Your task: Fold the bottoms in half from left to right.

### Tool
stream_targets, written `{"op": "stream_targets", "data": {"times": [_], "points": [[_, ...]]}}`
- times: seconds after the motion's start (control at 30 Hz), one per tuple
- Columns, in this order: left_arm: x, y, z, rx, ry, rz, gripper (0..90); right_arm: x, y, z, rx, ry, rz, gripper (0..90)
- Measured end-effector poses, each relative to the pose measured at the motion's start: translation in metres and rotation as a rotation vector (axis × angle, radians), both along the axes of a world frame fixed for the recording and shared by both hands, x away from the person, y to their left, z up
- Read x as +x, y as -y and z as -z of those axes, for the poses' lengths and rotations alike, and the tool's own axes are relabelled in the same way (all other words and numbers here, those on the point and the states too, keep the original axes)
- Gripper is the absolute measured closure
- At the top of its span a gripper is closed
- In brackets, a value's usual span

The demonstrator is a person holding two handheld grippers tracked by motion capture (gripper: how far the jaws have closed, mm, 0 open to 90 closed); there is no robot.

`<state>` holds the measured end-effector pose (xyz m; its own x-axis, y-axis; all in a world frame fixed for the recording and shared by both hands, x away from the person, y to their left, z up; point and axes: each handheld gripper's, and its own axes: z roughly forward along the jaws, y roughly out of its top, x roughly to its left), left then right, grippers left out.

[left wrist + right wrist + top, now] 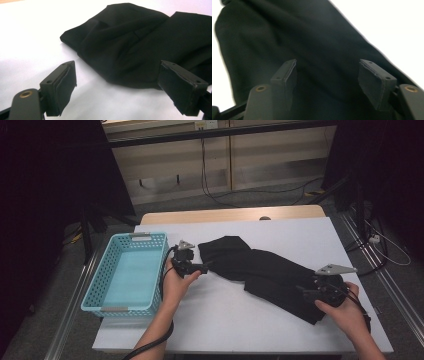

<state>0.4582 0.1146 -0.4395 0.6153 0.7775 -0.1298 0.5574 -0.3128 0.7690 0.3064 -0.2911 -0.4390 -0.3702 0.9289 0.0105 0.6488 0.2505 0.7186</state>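
Black garment point(270, 272), folded into a long band, lies slantwise on the white table point(225, 320), one end near the table's middle beside the blue basket point(125, 275), the other toward the front right corner. Judged soft, light and limp: it will sag and unfold if lifted by a single layer. Left gripper point(117, 82) rests on the table just short of the near end, fingers point(63, 85) spread, nothing between them. Right gripper point(328, 77) sits over the far end, fingers point(375, 80) parted, no cloth pinched. Best hold, in my estimate: pinch all layers at each folded end, lifting both ends together.
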Motion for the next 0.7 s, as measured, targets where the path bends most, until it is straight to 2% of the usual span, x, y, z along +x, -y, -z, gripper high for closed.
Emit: {"op": "stream_targets", "data": {"times": [0.13,0.23,0.27,0.37,0.43,0.53,0.57,0.63,0.7], "points": [[0.007,0.000,0.001,0.029,-0.009,-0.004,15.9,-0.001,-0.009,-0.001,-0.008,0.008,-0.026,30.1],[0.015,0.000,0.004,0.022,-0.016,-0.024,16.9,-0.002,-0.012,-0.002,-0.004,0.011,-0.037,29.7],[0.022,-0.001,0.005,0.042,-0.018,-0.053,17.6,-0.002,-0.013,-0.002,0.000,0.013,-0.040,28.5],[0.033,-0.002,0.004,0.023,-0.030,-0.073,24.2,-0.002,-0.015,-0.002,0.002,0.013,-0.050,28.4],[0.038,-0.002,0.004,0.026,-0.037,-0.077,30.3,-0.003,-0.016,-0.002,0.001,0.014,-0.056,28.3],[0.043,-0.002,0.006,0.034,-0.035,-0.085,33.6,-0.003,-0.017,-0.002,0.004,0.015,-0.060,28.2],[0.048,-0.001,0.009,0.043,-0.050,-0.092,38.7,-0.003,-0.018,-0.003,0.004,0.017,-0.065,28.1],[0.050,-0.001,0.011,0.036,-0.065,-0.095,42.7,-0.003,-0.019,-0.003,0.007,0.018,-0.067,28.1],[0.054,0.001,0.017,0.060,-0.085,-0.094,44.7,-0.003,-0.020,-0.004,0.015,0.018,-0.072,28.1]]}}
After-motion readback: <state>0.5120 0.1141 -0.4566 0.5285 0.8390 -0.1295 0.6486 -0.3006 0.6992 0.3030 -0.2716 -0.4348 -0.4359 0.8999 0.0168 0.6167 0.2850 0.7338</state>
